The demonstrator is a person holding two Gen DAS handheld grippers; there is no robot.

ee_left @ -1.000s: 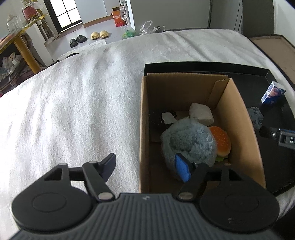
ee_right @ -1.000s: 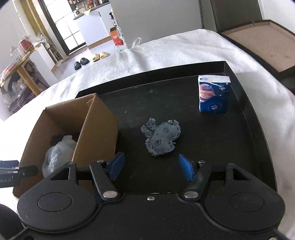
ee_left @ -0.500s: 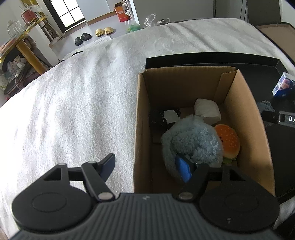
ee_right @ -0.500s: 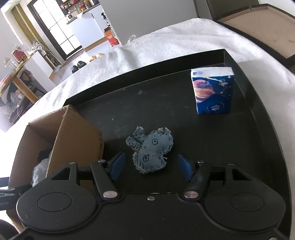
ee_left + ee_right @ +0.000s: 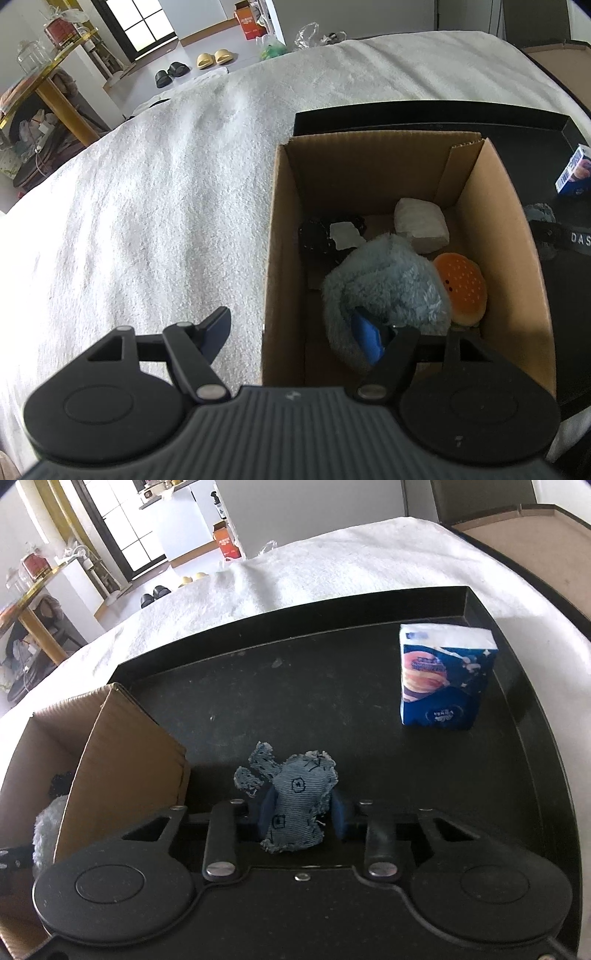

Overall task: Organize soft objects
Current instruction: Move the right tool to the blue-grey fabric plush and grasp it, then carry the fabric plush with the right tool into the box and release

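- White bedding (image 5: 147, 206) carries your tray (image 5: 332, 657); only the left view shows inside the box (image 5: 509, 236).
- Your right hand-held gripper (image 5: 301, 812), apart earlier, now clamps the denim toy (image 5: 295, 797) over the tray.
- Your left hand-held gripper (image 5: 295, 332) stays apart.

In the left wrist view, the fluffy pale-blue plush (image 5: 388, 284) covers part of the orange burger toy (image 5: 461, 288) and the black item (image 5: 317, 236) at the brown cardboard box's (image 5: 369, 173) far left. The blue-and-white tissue pack (image 5: 576, 173) is cut off by the right edge. In the right wrist view, the box wall hides most of the plush.
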